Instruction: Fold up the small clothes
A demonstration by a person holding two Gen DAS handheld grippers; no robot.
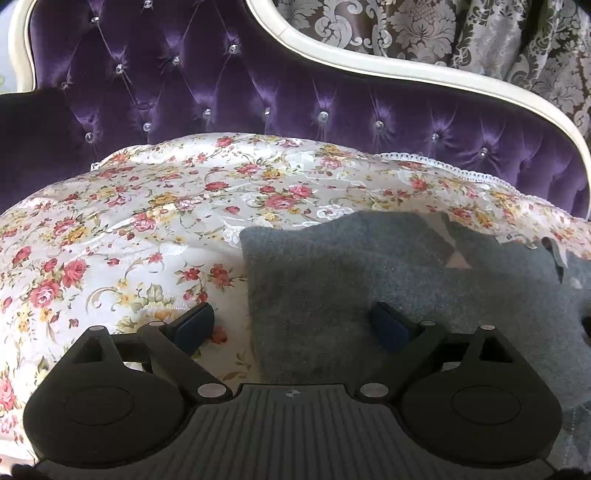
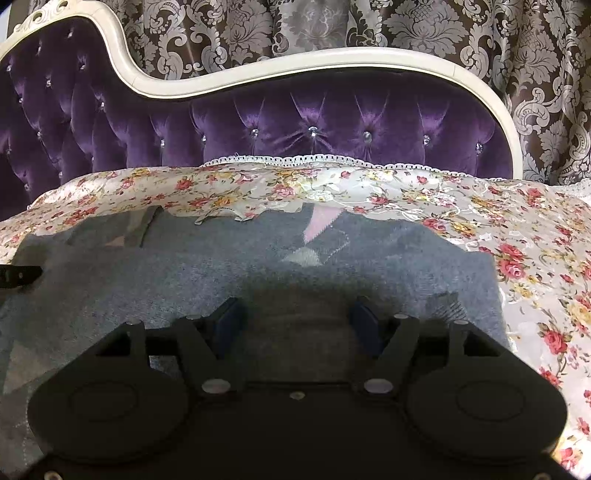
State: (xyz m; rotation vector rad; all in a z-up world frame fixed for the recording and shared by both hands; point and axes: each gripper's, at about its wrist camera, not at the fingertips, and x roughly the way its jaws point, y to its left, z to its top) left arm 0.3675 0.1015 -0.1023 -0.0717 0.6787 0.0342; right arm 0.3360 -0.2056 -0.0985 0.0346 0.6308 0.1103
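A grey knitted garment (image 1: pixel 369 273) with a pink and white diamond pattern lies flat on the floral bedspread (image 1: pixel 129 229). My left gripper (image 1: pixel 295 326) is open and empty, straddling the garment's left edge, one finger over the bedspread, one over the knit. In the right wrist view the garment (image 2: pixel 221 266) spreads across the middle, with the diamond pattern at its far edge. My right gripper (image 2: pixel 295 325) is open and empty, low over the garment's near part. The tip of the left gripper shows at the left edge (image 2: pixel 20 275).
A purple tufted headboard (image 2: pixel 295 122) with a cream frame stands behind the bed. Patterned damask curtains (image 2: pixel 443 29) hang behind it. The floral bedspread (image 2: pixel 535 258) extends right of the garment, with a lace trim along its far edge.
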